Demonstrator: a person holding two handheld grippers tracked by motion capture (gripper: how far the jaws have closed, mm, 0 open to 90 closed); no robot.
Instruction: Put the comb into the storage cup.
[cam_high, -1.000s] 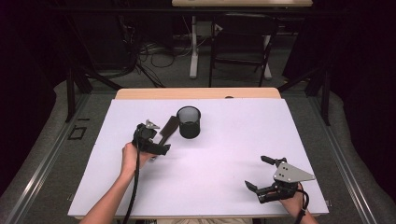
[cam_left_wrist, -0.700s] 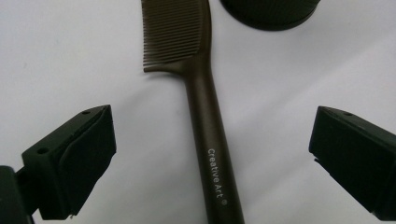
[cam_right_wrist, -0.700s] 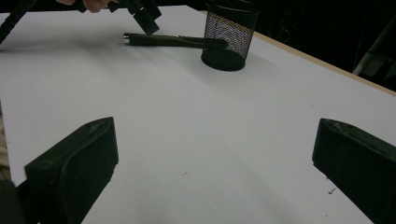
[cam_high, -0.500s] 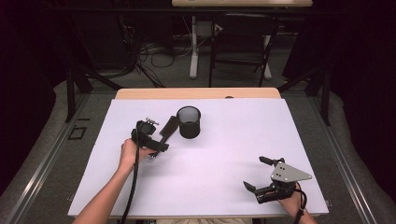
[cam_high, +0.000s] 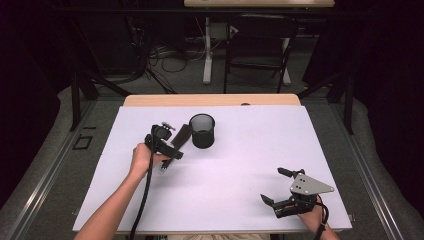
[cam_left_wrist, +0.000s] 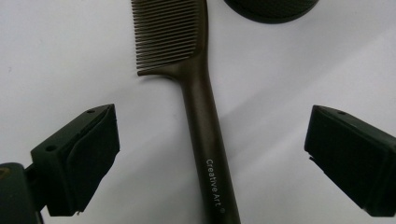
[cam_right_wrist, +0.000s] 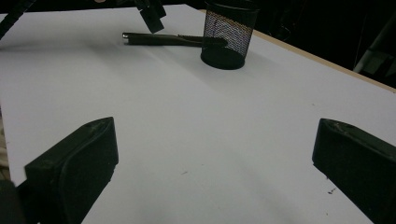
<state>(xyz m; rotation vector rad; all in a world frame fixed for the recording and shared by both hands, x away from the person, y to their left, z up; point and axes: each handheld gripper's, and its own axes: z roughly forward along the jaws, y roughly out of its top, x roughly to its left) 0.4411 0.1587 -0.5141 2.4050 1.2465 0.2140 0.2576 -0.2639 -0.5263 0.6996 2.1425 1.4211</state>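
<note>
A laboratory recording station. The white-covered surface (cam_high: 225, 180) stands on grey floor, framed by black stands (cam_high: 75, 95) and dark curtains. Loose cables (cam_high: 165, 55) and a second desk's legs (cam_high: 207, 50) lie behind it.
</note>
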